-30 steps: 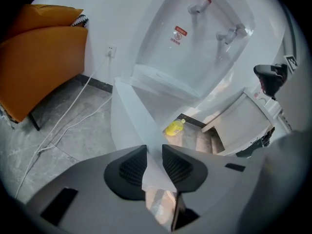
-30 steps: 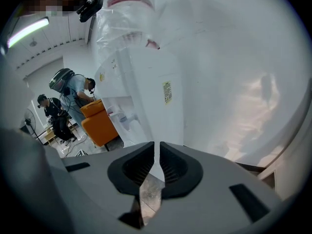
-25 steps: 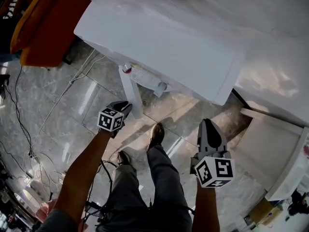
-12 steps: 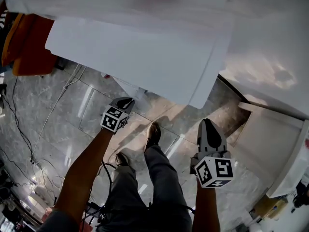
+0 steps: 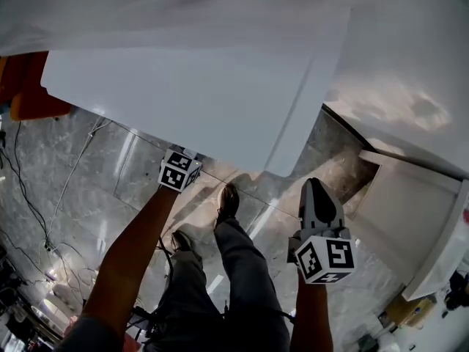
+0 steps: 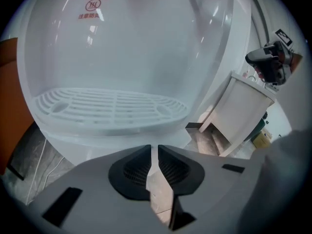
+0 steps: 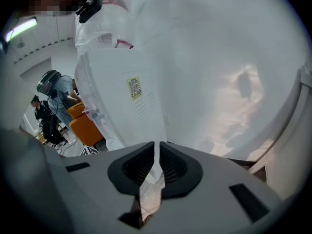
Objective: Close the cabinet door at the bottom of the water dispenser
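Note:
The white water dispenser (image 5: 190, 86) fills the top of the head view; its front and slotted drip tray (image 6: 107, 106) loom close in the left gripper view. Any door below the tray is hidden behind my jaws. My left gripper (image 6: 154, 152) sits right at the dispenser's front, and only its marker cube (image 5: 179, 171) shows under the overhang. Its jaws have just been closing, with a thin slit and nothing between them. My right gripper (image 5: 314, 189) hangs over the floor, jaws together and empty (image 7: 157, 152), facing the dispenser's labelled side (image 7: 134, 89).
A white door-like panel (image 5: 410, 218) stands ajar at the right (image 6: 241, 113); whose door it is I cannot tell. A glossy white unit (image 5: 410, 86) rises behind it. An orange chair (image 5: 29, 97) and cables (image 5: 29, 196) lie to the left. The person's legs (image 5: 234, 270) stand between the grippers.
The dispenser's top has slid down and left to cover more of the head view. My left gripper moved forward under its edge, hiding the jaws. The right gripper has hardly shifted.

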Demonstrator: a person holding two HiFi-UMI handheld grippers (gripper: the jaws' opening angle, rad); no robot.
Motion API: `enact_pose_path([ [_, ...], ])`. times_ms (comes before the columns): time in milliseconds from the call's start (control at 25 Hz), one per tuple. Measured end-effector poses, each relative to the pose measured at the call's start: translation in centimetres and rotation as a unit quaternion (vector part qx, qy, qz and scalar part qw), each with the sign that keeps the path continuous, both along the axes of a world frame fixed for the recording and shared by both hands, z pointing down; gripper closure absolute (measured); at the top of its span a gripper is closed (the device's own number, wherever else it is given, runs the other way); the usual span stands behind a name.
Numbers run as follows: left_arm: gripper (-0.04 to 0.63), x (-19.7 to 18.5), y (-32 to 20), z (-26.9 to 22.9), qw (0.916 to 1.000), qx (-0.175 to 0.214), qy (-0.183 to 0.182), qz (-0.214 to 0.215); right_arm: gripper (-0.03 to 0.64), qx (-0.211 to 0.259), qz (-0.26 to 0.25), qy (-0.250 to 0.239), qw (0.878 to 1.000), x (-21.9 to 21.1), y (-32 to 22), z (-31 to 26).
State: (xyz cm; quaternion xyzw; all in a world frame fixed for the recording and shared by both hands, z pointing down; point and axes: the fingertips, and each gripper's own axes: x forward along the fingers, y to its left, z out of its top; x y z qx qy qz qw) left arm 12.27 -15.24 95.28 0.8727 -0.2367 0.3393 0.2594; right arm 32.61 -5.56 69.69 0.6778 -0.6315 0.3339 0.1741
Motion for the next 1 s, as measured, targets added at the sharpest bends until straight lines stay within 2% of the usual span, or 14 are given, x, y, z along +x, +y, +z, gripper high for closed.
enact_pose_path([
  [280, 0.528, 1.6, -1.3, 0.0, 0.9999, 0.015, -0.002, -0.009, 0.584, 0.002, 0.000, 0.005, 1.000, 0.6, -0.5, 0.1],
  [440, 0.515, 1.3, -1.4, 0.7, 0.9997, 0.005, -0.009, -0.023, 0.584, 0.005, -0.001, 0.007, 1.000, 0.8, -0.9, -0.2],
  [560, 0.515, 0.9, -0.7, 0.6, 0.9997, -0.004, -0.018, -0.018, 0.584, 0.009, 0.000, 0.007, 1.000, 0.9, -1.1, -0.7],
  [760, 0.515, -1.3, 0.6, -1.5, 0.9994, -0.013, -0.025, -0.020, 0.584, 0.023, -0.002, 0.003, 1.000, -0.1, -1.9, -3.0],
  [1000, 0.515, -5.1, 0.9, -7.3, 0.9988, -0.005, -0.024, -0.042, 0.584, 0.049, -0.011, 0.001, 0.999, -2.0, -3.0, -8.0],
])
